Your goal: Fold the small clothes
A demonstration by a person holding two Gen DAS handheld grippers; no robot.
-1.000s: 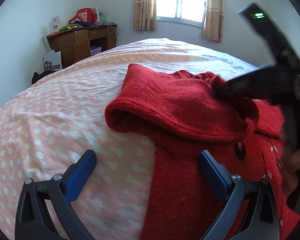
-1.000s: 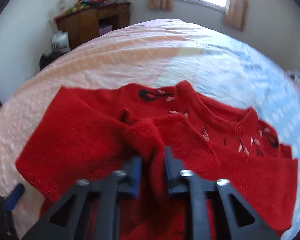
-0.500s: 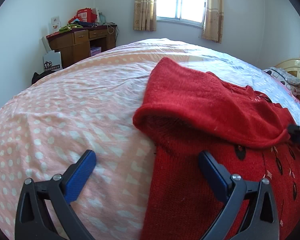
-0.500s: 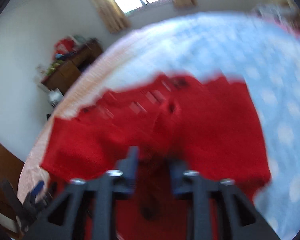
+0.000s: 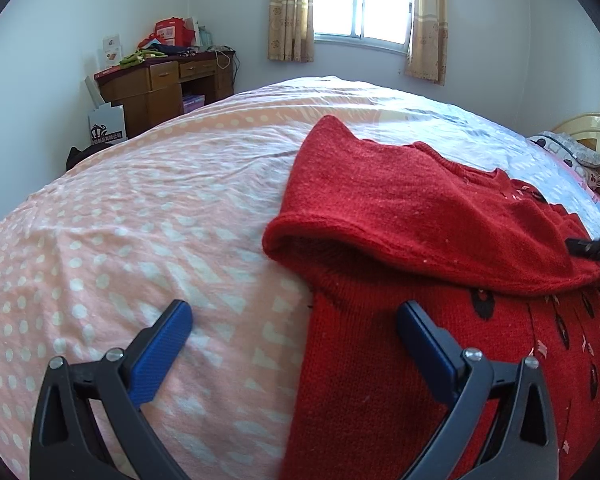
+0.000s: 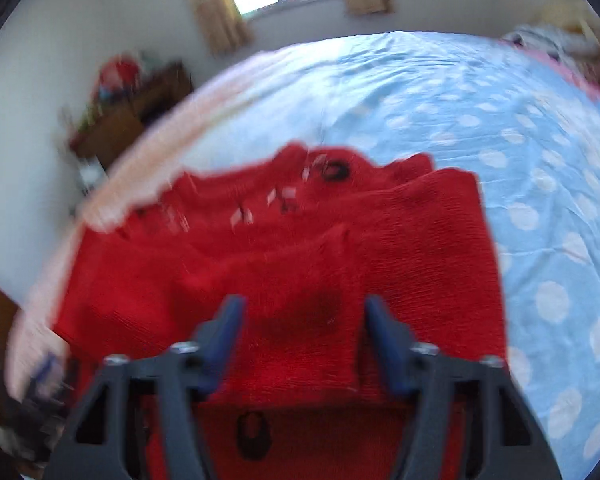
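Note:
A red knitted sweater (image 5: pixel 420 208) with small black and white marks lies on the bed. One sleeve is folded across its body and lies loose. My left gripper (image 5: pixel 294 312) hovers open and wide over the sweater's left edge, one finger above the pink sheet (image 5: pixel 140 208) and one above the knit. It holds nothing. In the right wrist view my right gripper (image 6: pixel 305 308) hangs just over the sweater (image 6: pixel 300 240). Its jaws are apart and closing. Red fabric lies under them, but the pads do not press on it. Its black frame (image 5: pixel 596 248) shows at the left view's right edge.
The sheet turns blue with white dots (image 6: pixel 500 120) on the right side. A cluttered wooden desk (image 5: pixel 168 84) and a white bag (image 5: pixel 108 128) stand at the back left wall. A window (image 5: pixel 364 0) is behind the bed, and a pale headboard (image 5: pixel 592 132) is at the far right.
My right gripper pulled the sleeve to the right across the sweater and let it go; its jaws went from shut on the knit to apart. The left gripper stayed still.

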